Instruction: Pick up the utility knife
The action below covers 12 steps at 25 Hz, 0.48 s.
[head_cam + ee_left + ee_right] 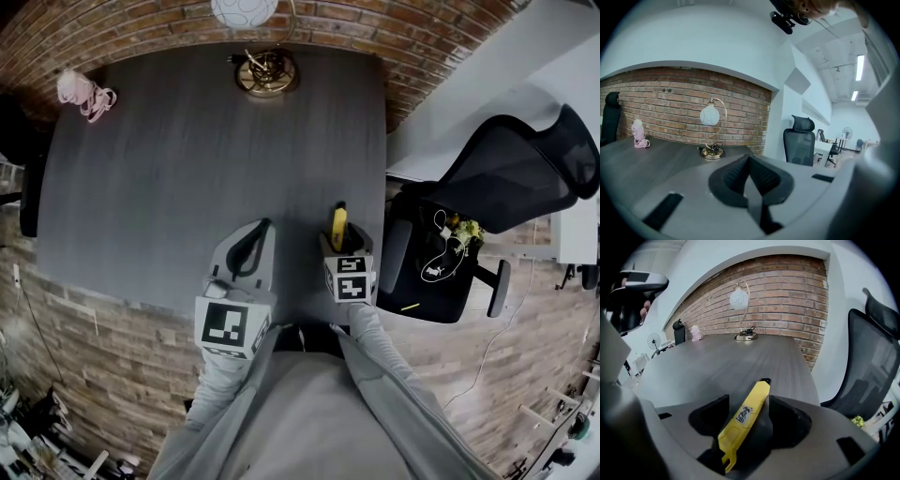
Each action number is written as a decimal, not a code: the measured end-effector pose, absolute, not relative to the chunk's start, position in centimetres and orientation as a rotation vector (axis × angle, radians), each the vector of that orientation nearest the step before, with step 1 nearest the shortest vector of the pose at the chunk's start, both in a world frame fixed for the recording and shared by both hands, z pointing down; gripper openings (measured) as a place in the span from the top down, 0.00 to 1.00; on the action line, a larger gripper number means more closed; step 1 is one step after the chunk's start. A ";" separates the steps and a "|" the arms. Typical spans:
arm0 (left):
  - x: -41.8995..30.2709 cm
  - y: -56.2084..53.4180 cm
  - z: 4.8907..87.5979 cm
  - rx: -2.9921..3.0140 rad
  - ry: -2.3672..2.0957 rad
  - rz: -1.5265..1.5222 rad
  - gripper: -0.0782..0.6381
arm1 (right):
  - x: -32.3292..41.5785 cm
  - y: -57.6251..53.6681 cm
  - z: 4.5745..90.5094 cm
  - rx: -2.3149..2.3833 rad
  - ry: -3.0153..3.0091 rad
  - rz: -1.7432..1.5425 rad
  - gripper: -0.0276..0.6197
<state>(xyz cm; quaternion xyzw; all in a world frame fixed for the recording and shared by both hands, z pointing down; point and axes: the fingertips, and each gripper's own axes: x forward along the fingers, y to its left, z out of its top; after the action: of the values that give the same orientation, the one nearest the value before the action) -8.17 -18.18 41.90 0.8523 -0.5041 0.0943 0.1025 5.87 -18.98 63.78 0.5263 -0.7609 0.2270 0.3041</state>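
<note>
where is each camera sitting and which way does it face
Head view: on the person's head, looking steeply down at the grey table; grey sleeves, left gripper, right gripper show.
Left gripper view: on the left gripper, looking along its shut jaws across the table to the lamp.
Right gripper view: on the right gripper, looking past its open jaws and the utility knife between them.
Shared: all three show the lamp.
</note>
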 end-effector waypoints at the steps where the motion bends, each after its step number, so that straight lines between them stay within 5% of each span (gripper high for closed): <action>1: -8.2 -18.1 41.9 2.515 -1.490 0.278 0.87 | 5.9 -19.0 64.0 1.392 -2.005 0.596 0.56; 12: -8.8 -17.8 42.1 2.489 -1.519 0.262 0.87 | 5.7 -19.1 64.2 1.380 -1.995 0.627 0.56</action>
<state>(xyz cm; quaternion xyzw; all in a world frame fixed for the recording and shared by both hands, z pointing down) -8.81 -17.78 42.08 0.8453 -0.5159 0.0891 0.1070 5.73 -19.08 64.23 0.5231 -0.7563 0.2379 0.3127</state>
